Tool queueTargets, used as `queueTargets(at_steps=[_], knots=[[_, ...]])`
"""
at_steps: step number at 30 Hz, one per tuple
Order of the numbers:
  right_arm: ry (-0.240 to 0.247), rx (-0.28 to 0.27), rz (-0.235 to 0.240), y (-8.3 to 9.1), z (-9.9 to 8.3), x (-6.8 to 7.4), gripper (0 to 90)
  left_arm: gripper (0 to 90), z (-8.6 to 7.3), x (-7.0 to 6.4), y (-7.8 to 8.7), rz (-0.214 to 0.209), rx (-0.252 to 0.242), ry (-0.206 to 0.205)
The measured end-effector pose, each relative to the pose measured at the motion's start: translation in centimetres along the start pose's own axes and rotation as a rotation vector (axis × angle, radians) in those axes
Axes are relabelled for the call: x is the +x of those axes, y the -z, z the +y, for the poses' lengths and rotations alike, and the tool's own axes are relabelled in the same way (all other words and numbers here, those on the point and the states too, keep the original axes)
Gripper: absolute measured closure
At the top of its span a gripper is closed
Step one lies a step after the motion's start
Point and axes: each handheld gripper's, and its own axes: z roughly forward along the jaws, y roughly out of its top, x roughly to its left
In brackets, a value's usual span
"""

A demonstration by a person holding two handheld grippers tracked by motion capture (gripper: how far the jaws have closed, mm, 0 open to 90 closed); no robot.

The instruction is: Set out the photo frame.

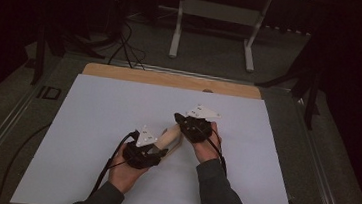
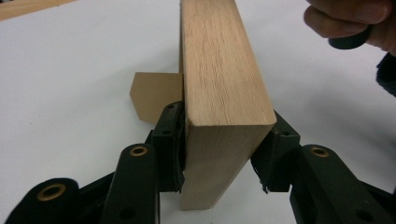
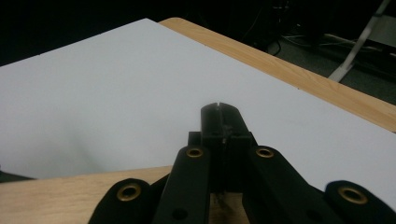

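I hold the long pale wooden block [image 2: 224,84] in the left gripper [image 2: 219,149]: its two black jaws press against the block's opposite long faces at the near end, clamped on the wood. In the high view the block [image 1: 170,135] lies near the middle of the white sheet [image 1: 97,114] covering the table, running from the left gripper [image 1: 156,151] up and across to the right gripper [image 1: 183,120]. The right gripper [image 3: 223,122] sits over the block's far end, the pale wood [image 3: 70,200] passing beneath its arms; its jaws stand together, with no gap visible between them and nothing seen held. Just beside the block, on the sheet, I see a small flat tan piece with a cut corner [image 2: 156,95], touching the block's side. A hand [image 2: 355,21] appears beyond the block.
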Motion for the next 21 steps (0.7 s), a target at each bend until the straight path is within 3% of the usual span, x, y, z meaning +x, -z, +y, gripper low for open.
queueTargets(at_steps=[21], knots=[[-0.018,0.003,-0.002,1.2,-0.6,-0.4,89.8,55.9,-0.2,1.4,0.4,0.038,-0.011,0.031]])
